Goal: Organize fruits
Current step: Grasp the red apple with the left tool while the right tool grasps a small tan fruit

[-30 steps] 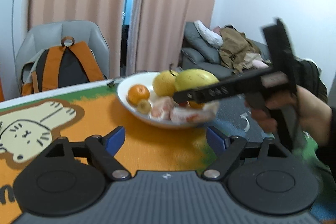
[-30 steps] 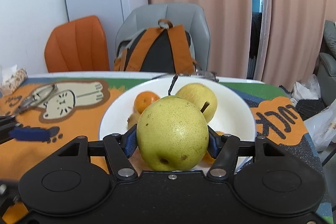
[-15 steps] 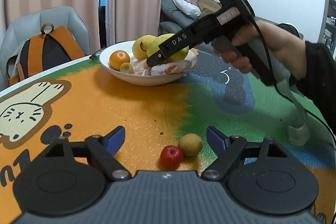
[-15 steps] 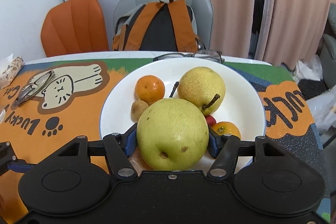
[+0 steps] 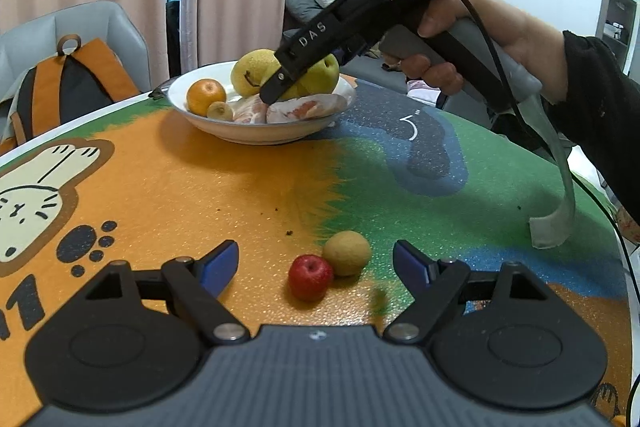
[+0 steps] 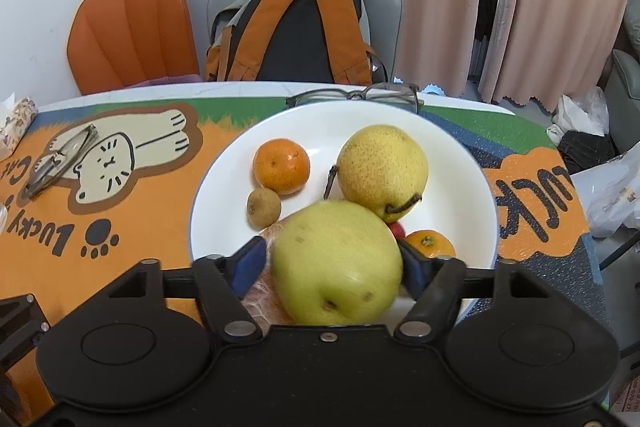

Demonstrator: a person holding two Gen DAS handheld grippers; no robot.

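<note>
Nearest in the left wrist view, the left gripper [image 5: 316, 263] hangs with its jaws spread wide and nothing between them, low over the mat's near edge. Just ahead sit a small red apple [image 5: 310, 277] and a tan round fruit [image 5: 346, 253], touching each other and not yet in the bowl. If the wide jaws come down off-centre, one pad could nudge the pair and send either rolling toward the mat's edge.

Farther on, the right gripper [image 6: 332, 263] is over the near rim of the white bowl [image 6: 472, 163]. Its left pad stands clear of the big green pear [image 6: 338, 263] while the right pad looks close against it, so the jaws seem to be parting; the pear is motion-blurred. It may drop onto the wrapped pinkish fruit [image 6: 262, 291] beneath and roll, knocking the yellow pear [image 6: 382, 169], the small orange [image 6: 430, 243], or tipping over the rim. Beyond lie a mandarin [image 6: 281, 166] and a small brown fruit [image 6: 263, 207].

Half a second ago both pads pressed the green pear and it was sharp; now a gap shows on the left. The bowl fills more of the view, so the gripper has lowered. The left gripper has dipped nearer the two loose fruits.
</note>
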